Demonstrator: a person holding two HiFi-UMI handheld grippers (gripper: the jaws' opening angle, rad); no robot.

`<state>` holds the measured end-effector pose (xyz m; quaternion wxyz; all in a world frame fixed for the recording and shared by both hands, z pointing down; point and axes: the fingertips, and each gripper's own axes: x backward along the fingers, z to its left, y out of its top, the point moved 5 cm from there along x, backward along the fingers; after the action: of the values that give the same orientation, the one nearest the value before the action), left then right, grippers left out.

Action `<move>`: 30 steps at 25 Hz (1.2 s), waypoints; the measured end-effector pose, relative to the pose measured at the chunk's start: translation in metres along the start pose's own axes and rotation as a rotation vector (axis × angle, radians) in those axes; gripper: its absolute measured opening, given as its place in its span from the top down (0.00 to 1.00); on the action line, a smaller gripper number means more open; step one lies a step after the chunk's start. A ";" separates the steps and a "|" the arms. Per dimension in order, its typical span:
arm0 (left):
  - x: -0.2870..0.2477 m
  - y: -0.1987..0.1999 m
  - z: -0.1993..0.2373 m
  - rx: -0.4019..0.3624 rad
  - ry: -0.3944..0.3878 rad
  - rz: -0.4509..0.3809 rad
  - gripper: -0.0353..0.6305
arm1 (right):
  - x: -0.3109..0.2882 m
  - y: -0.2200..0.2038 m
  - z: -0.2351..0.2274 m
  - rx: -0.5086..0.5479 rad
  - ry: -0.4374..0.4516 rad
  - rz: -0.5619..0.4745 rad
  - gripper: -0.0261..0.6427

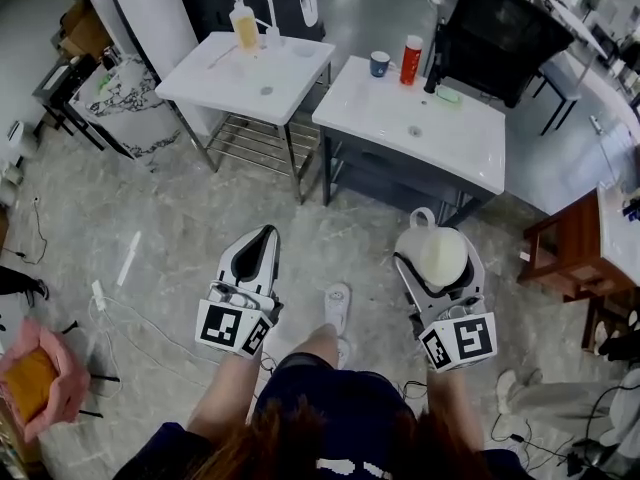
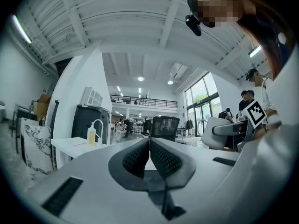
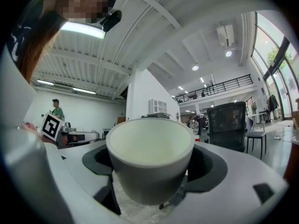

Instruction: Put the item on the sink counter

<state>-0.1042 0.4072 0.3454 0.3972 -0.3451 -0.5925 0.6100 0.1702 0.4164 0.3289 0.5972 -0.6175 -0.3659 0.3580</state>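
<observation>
A white mug (image 1: 431,250) with a handle sits between the jaws of my right gripper (image 1: 437,266), which is shut on its sides, well short of the sinks. In the right gripper view the mug (image 3: 149,158) is upright and empty, filling the wide gap of the gripper (image 3: 150,178). My left gripper (image 1: 264,234) is shut on nothing, its pads meeting in the left gripper view (image 2: 149,143). Ahead stands a white sink counter (image 1: 400,128) carrying a blue cup (image 1: 380,64) and a red bottle (image 1: 411,60). A second sink counter (image 1: 235,83) stands to its left.
A yellow bottle (image 1: 244,28) and a faucet stand on the left sink. A black office chair (image 1: 500,30) is behind the right sink. Wooden furniture (image 1: 568,246) stands at the right, a marble-patterned panel (image 1: 118,96) at the left. Cables lie on the floor (image 1: 110,303).
</observation>
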 end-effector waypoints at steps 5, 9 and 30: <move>-0.053 -0.005 0.017 0.016 -0.003 -0.013 0.91 | -0.039 0.001 -0.025 0.009 0.005 0.005 0.29; -0.109 0.000 0.037 0.015 -0.014 -0.027 0.91 | -0.085 0.006 -0.049 0.013 0.012 0.011 0.29; -0.272 -0.010 0.154 0.014 0.046 -0.002 0.91 | -0.284 0.010 -0.126 -0.030 0.060 0.039 0.29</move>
<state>-0.1190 0.0948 0.3513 0.4137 -0.3556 -0.5794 0.6056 0.1458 0.1070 0.3239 0.5916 -0.6437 -0.3411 0.3453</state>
